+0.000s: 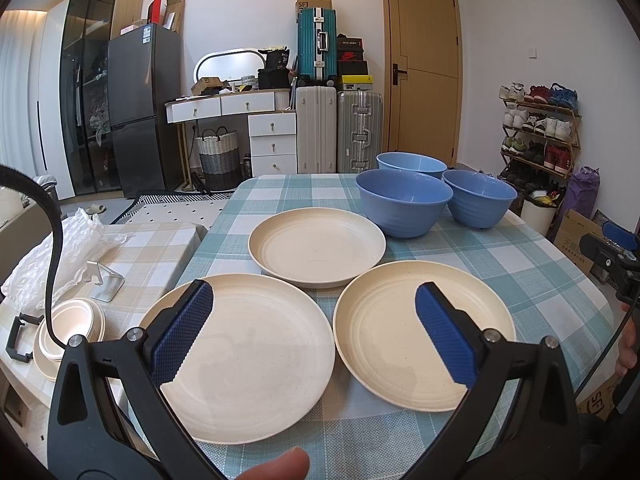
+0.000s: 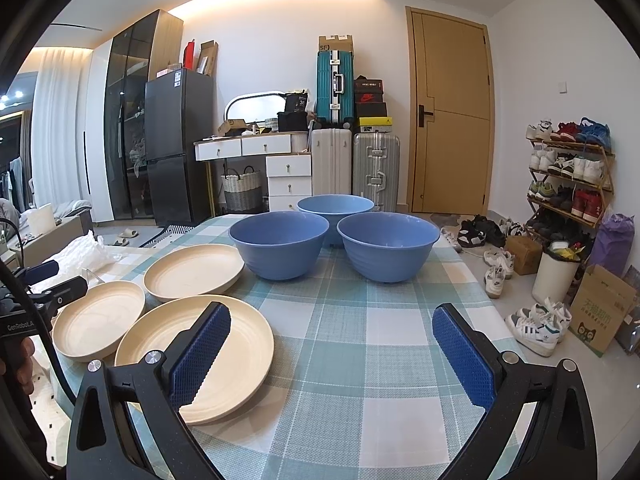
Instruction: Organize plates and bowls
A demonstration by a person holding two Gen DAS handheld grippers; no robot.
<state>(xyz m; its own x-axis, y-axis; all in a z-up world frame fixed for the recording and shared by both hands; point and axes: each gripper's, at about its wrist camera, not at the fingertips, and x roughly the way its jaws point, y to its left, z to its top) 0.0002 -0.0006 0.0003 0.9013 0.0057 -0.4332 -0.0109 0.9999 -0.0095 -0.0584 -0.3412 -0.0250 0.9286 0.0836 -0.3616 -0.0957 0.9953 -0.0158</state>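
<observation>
Three cream plates lie flat on the checked tablecloth: a near left plate, a near right plate and a far plate. Behind them stand three blue bowls, upright and apart. My left gripper hovers open above the two near plates, holding nothing. In the right wrist view the bowls stand ahead and the plates lie to the left. My right gripper is open and empty over bare cloth, its left finger over the nearest plate's edge.
The table ends at the right above a floor with shoes and cardboard boxes. A lower side table at the left carries stacked cream dishes, a metal stand and crumpled plastic. A fingertip shows at the bottom edge.
</observation>
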